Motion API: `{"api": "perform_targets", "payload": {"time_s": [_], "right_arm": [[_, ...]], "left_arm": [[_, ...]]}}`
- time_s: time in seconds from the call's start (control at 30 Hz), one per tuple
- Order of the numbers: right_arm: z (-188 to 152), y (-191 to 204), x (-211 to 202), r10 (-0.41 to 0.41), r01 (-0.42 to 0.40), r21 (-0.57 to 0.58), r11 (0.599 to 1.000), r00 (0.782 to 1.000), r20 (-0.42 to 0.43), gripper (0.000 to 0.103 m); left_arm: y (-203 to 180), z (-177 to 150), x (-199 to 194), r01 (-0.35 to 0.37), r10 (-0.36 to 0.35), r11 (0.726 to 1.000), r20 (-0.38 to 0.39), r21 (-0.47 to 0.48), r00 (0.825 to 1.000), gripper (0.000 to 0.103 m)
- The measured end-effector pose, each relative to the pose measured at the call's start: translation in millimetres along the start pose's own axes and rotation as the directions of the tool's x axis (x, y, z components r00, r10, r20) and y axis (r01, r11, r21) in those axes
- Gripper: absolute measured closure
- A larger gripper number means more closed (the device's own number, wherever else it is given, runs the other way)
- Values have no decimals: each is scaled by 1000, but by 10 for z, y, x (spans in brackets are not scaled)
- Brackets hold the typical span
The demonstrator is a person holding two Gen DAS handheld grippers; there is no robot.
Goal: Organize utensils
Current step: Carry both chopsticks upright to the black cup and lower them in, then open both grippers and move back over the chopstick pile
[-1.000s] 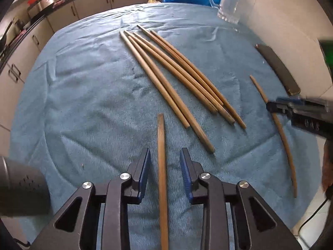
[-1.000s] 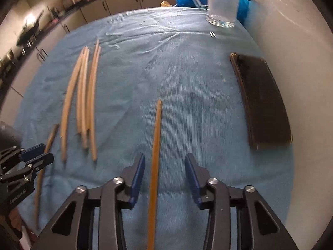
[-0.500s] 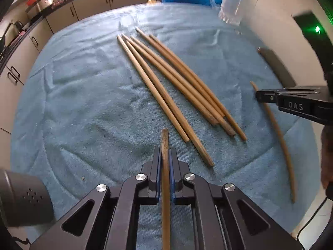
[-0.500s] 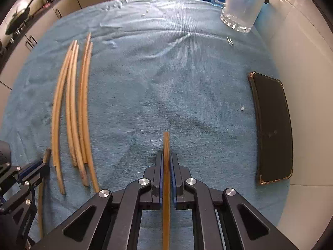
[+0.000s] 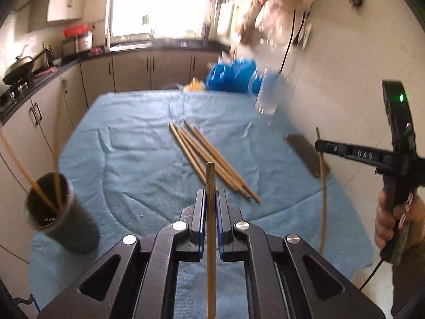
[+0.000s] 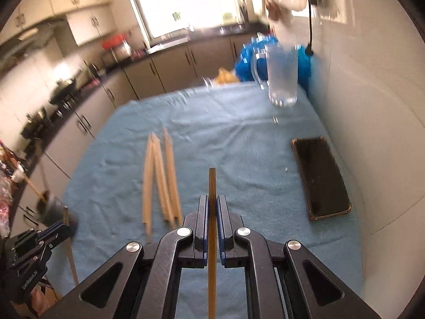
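My left gripper (image 5: pixel 211 199) is shut on a wooden chopstick (image 5: pixel 211 178) and holds it above the blue cloth (image 5: pixel 127 143). My right gripper (image 6: pixel 212 204) is shut on another chopstick (image 6: pixel 212 183), also lifted; it shows at the right of the left wrist view (image 5: pixel 322 175). Several chopsticks (image 5: pixel 212 159) lie bundled mid-cloth, and show in the right wrist view (image 6: pixel 159 175). A dark cup (image 5: pixel 62 212) at the cloth's near left corner holds two chopsticks (image 5: pixel 39 191). The left gripper (image 6: pixel 57 228) shows at the lower left of the right wrist view.
A black phone (image 6: pixel 320 178) lies by the wall on the right. A glass mug (image 6: pixel 281 77) stands at the far right with a blue bag (image 6: pixel 248 58) behind it. Kitchen cabinets (image 5: pixel 132 69) run along the left and back.
Both grippers closed on a chopstick each, then lifted and tilted up from the cloth. The dark cup has come into view at the left.
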State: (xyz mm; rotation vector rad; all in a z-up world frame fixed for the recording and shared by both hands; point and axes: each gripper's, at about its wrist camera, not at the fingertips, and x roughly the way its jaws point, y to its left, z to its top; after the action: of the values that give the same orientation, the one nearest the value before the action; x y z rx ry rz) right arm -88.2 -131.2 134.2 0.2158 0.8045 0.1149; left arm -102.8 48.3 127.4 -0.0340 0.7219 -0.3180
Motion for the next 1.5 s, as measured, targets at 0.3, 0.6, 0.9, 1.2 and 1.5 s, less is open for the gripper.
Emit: {"api": "perform_targets", "payload": {"time_s": [0.3,0.6,0.9,1.2,1.5], "right_arm": [[-74,382,-557,37,-30,-51,998,989,141,97],[113,925,-840,91,-60,-133,989,965,246,97],[510,1809,-905,247,-185,-228,956,927,283,97],[819,2825,-641,400,-327,-287,900,881,251,97],[705,3264,200,373,-325,-298,898,920,120,96]], "left_arm": [[100,-5,-796,22,-10,998,193,-64,981,96],[414,191,-1298,-8,46,993,313,-120,949,96],[966,595,-1784,-106,182,976,440,-192,879,96],[1636,890,-1795,-187,300,942,447,-279,843,96],[2217,828,-1019,-152,272,917,298,-369,915,96]]}}
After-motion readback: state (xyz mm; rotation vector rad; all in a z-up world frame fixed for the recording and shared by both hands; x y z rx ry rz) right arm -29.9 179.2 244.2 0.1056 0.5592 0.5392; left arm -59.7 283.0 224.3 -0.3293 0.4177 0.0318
